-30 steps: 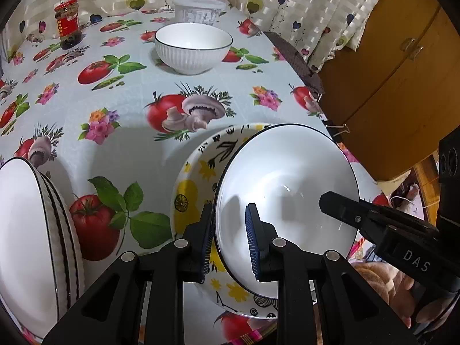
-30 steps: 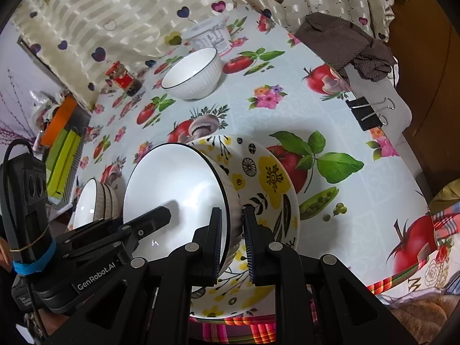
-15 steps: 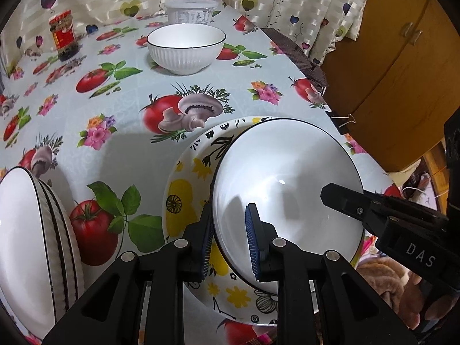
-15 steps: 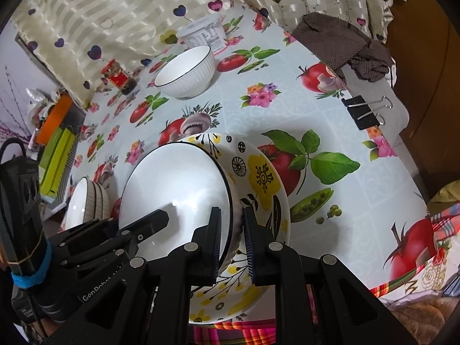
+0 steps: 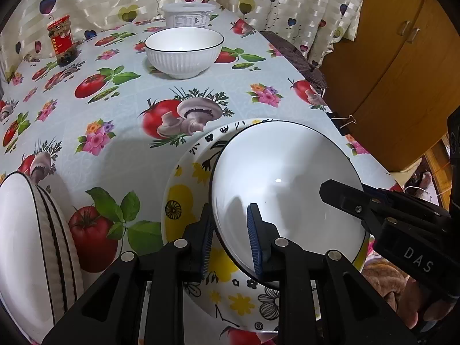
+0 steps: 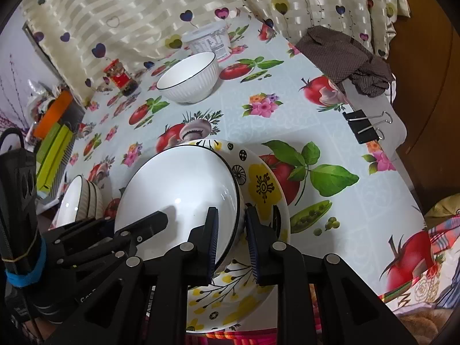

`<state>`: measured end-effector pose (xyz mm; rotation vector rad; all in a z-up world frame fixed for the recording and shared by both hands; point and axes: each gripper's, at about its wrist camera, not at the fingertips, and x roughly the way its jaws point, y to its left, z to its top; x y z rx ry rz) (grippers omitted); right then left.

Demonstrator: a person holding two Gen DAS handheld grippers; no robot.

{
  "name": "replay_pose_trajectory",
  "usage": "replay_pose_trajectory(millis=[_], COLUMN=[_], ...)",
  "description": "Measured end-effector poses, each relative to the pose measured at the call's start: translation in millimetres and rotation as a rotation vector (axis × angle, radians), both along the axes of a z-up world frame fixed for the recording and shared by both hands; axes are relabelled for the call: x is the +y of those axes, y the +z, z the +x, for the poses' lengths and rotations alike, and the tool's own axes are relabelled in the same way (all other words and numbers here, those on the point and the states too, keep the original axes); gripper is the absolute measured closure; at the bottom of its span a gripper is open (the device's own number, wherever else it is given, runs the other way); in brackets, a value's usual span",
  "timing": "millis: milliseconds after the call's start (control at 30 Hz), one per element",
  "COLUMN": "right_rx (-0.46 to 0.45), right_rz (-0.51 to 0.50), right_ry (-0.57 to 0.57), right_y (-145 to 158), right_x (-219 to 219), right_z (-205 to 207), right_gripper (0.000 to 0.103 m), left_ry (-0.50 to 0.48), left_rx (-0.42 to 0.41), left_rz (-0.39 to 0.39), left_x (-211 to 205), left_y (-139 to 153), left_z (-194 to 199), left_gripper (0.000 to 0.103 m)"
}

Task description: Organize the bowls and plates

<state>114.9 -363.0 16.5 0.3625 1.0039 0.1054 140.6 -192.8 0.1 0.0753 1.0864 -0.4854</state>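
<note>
Now the left hand-held gripper (image 5: pixel 230 235) and right hand-held gripper (image 6: pixel 231 238), each astride one side of the white bowl's (image 5: pixel 287 184) rim, have just been opening and stand slightly slack, leaving the bowl resting in the flowered plate (image 5: pixel 184 201) on the bench (image 5: pixel 120 120); placement appears complete.

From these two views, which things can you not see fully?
- Plate: its middle is hidden under the bowl, both views.
- Stacked bowls: cut off by the left wrist view's edge; the count is unclear.
- Jar label: too small, both views.
</note>
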Motion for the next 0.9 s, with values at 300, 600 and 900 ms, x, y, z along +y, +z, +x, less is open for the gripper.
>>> replay_pose_trajectory(millis=[300,600,900], right_rx=[-0.04,-0.106,-0.244], right_rz=[-0.008,-0.027,-0.101], right_ry=[0.026,0.037,0.036], right_y=[6.7,18.2,41.2], right_x=[-2.9,-6.6,-6.4], right_z=[1.1,3.1,13.9], right_gripper=[0.075,0.057,0.046], left_ry=[-0.029,-0.062,-0.037], left_rx=[-0.019,-0.076,-0.172], left_rz=[-0.021,-0.036,-0.018], left_x=[2.8,9.3,19.8], left_y=[4.9,21.5,44.1], left_z=[3.3,6.1,25.8], left_gripper=[0.078,0.078,0.078])
